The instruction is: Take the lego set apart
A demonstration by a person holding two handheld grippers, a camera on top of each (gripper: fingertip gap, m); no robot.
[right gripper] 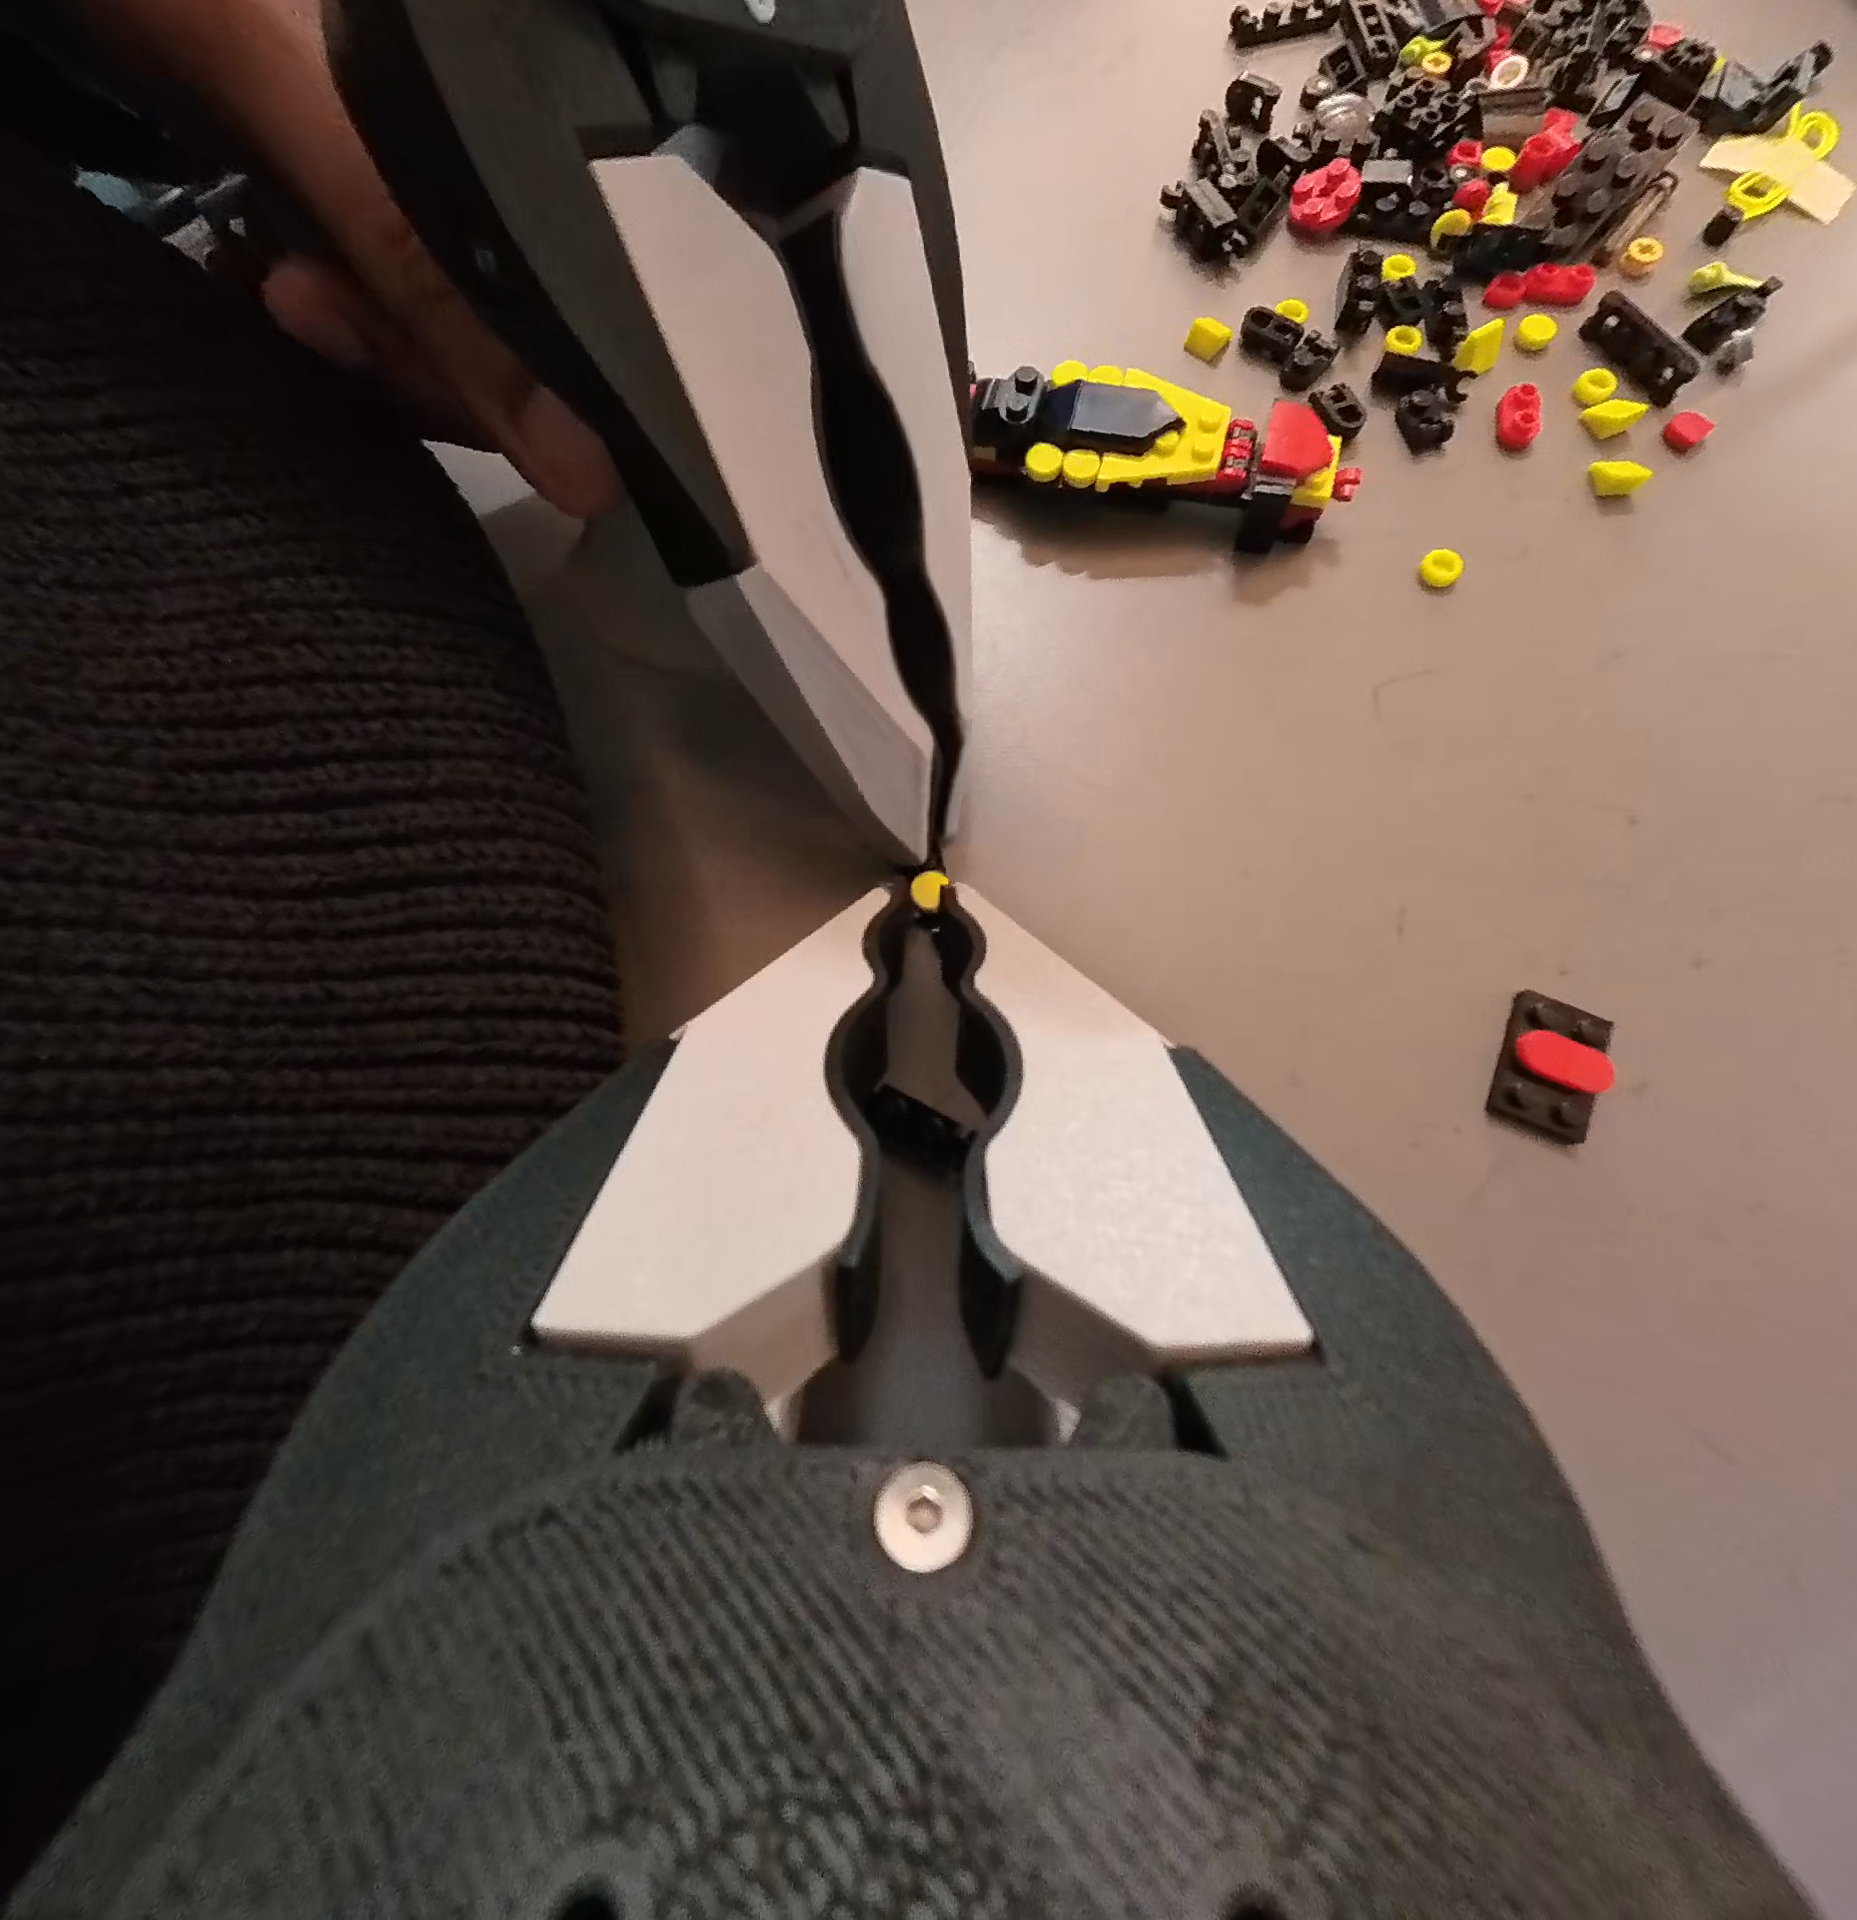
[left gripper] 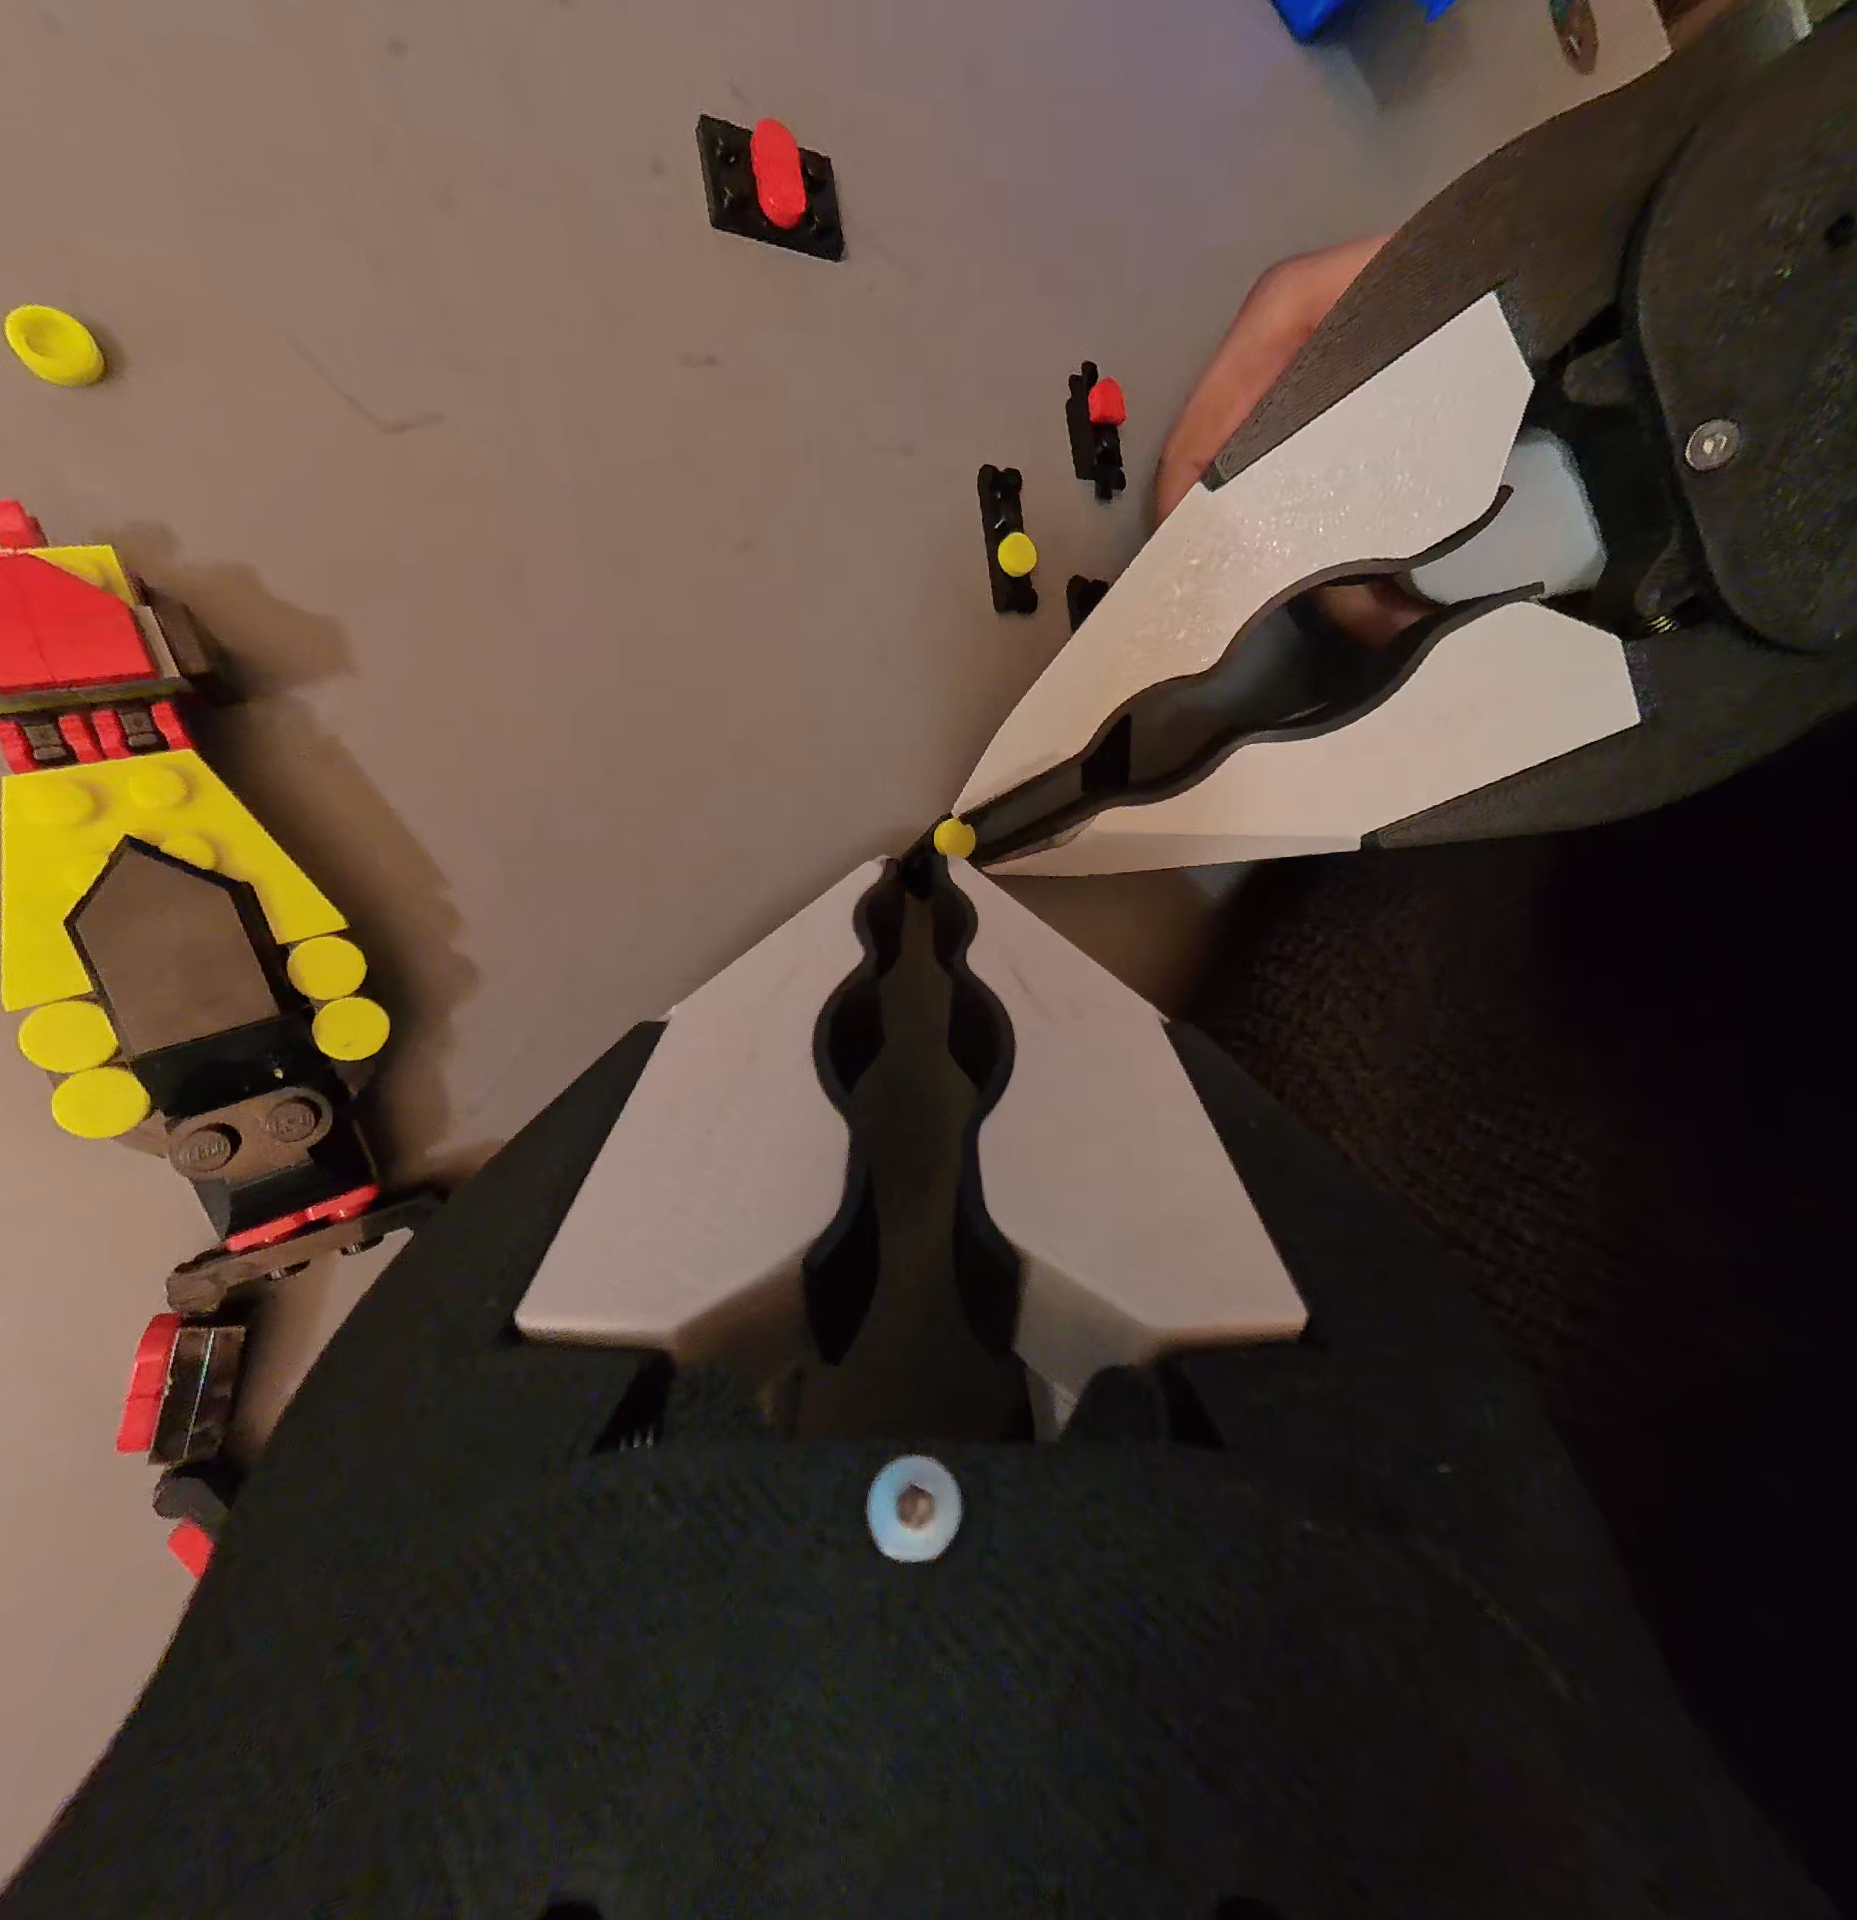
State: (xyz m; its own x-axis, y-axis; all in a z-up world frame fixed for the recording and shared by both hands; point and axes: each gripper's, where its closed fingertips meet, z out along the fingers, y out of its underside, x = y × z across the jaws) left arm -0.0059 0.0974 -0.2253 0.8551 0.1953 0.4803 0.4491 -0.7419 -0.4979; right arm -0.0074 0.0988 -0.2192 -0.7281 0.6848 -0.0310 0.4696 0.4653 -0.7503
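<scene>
Meeting tip to tip mid-frame, the left tool (left gripper: 919, 873) and right tool (right gripper: 929, 906) both pinch one small black piece with a yellow round stud (left gripper: 953, 837); the half-dismantled yellow, red and black lego model (left gripper: 165, 935) lies on the grey table (left gripper: 591, 520) at left.

1. Met tip to tip above the grey counter (left gripper: 550, 436): left gripper (left gripper: 916, 873) and right gripper (right gripper: 929, 904), with a tiny yellow round stud piece (left gripper: 953, 837) between.
2. Left of the tips in the left wrist view: yellow, red and black brick-built lego vehicle (left gripper: 145, 904).
3. Beyond it in the right wrist view: heap of loose black, red and yellow bricks (right gripper: 1506, 208).
4. Apart on the counter: black square plate topped by a red oval tile (left gripper: 770, 187).
</scene>
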